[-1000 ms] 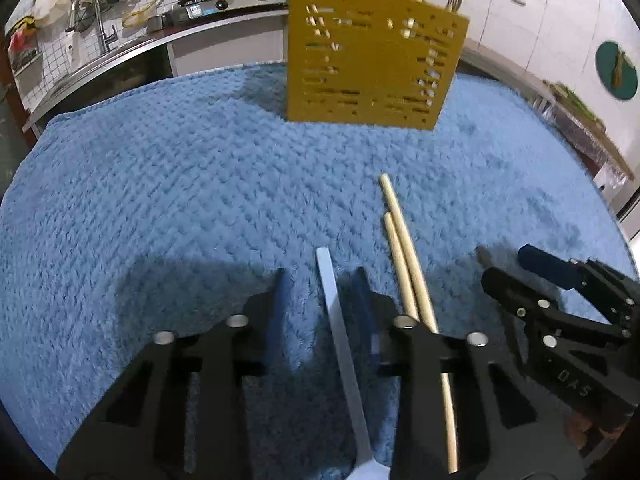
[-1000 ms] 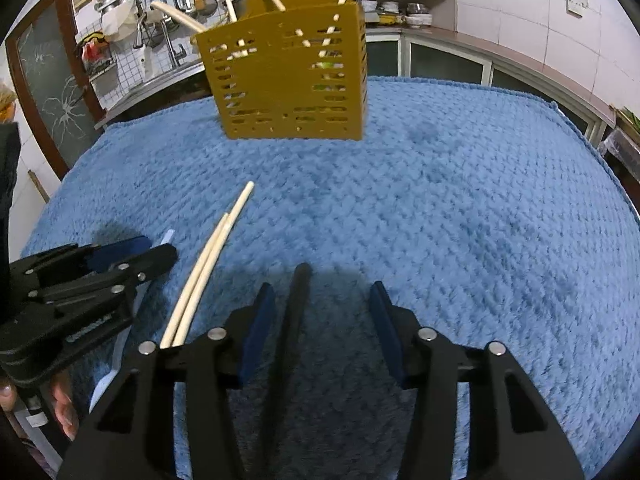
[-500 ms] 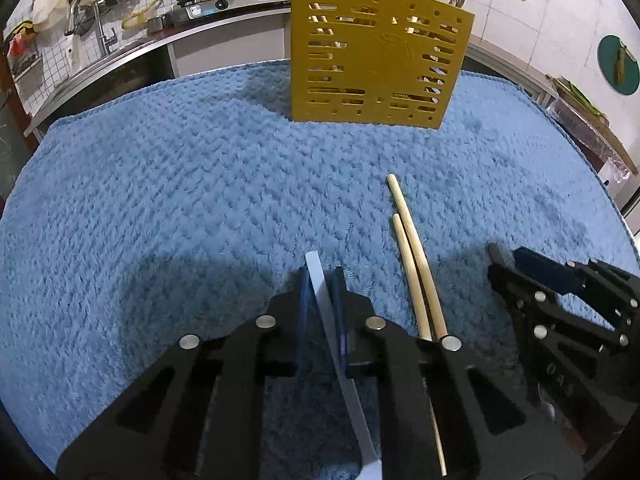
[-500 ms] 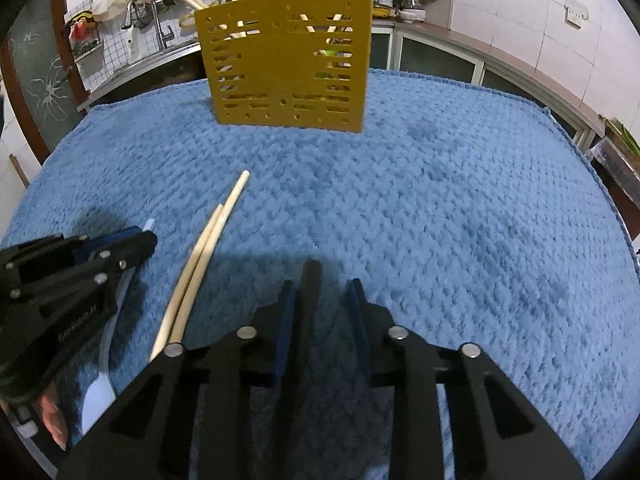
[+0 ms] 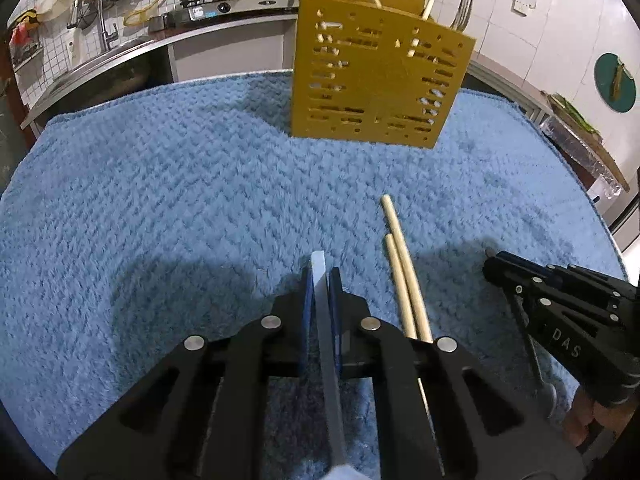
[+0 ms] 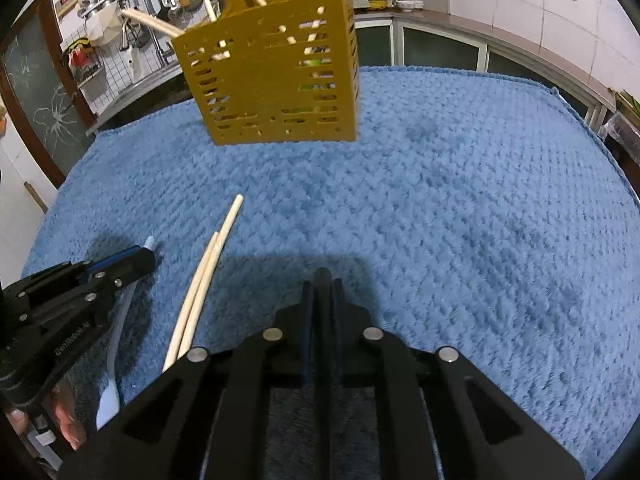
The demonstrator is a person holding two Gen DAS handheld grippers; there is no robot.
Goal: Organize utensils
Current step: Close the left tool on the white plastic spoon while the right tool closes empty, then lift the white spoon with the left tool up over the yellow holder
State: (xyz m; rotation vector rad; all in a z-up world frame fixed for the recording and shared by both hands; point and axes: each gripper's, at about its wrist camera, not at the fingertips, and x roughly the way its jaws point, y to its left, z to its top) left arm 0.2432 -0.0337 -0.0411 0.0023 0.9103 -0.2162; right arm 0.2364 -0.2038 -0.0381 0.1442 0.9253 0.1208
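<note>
Chopsticks [image 5: 404, 280] lie between left tool [image 5: 320, 276] and right tool [image 6: 322, 280].

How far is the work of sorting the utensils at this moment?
Partly done. The yellow holder already has several wooden sticks and a fork standing in it. In hand: the left gripper is shut on a white handle, and the right gripper is shut on a black handle, both low over the blue cloth. Left: two chopsticks lie loose on the cloth.

Left hand-held gripper [image 5: 319, 280] clamped, right hand-held gripper [image 6: 322, 286] clamped, both low, side by side
</note>
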